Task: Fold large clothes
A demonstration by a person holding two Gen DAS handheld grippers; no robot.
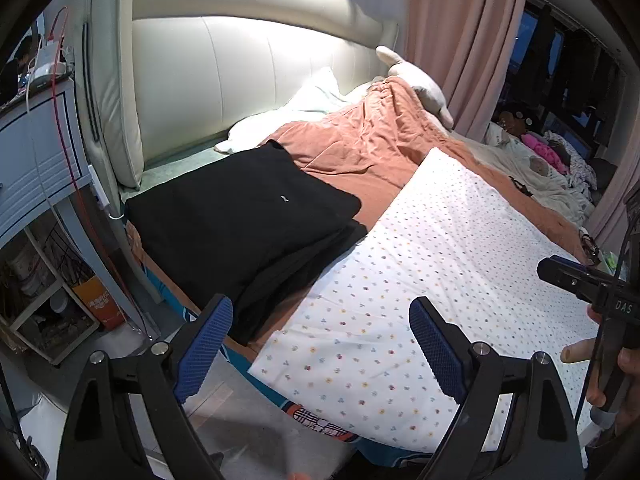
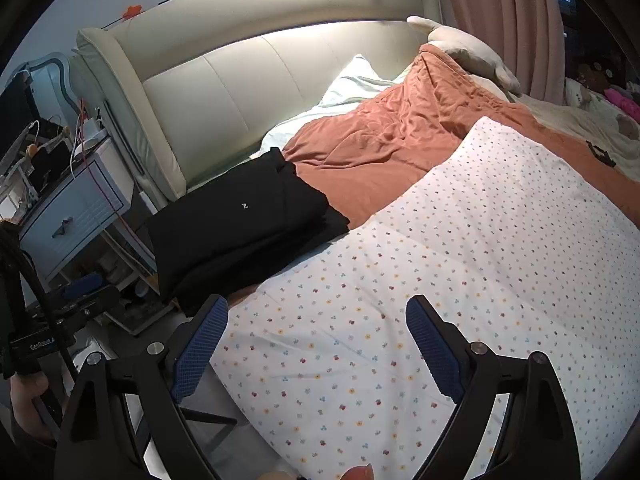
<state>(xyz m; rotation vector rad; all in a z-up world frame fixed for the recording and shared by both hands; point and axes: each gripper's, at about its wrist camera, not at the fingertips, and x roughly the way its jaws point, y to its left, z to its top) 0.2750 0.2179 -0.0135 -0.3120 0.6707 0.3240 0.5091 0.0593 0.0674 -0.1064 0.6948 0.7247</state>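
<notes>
Both the left gripper [image 1: 320, 344] and the right gripper [image 2: 316, 344] have fingers spread wide, holding nothing. The folded black garment [image 1: 244, 216] lies left of centre on the bed [image 1: 360, 152], touching the dotted white sheet [image 1: 432, 272].

Home bedroom: padded headboard [image 2: 256, 80], rumpled quilt [image 2: 380, 148], bedside drawer unit [image 2: 76, 212]

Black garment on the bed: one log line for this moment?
black garment: folded, on bed | left gripper: open, empty | right gripper: open, empty
</notes>
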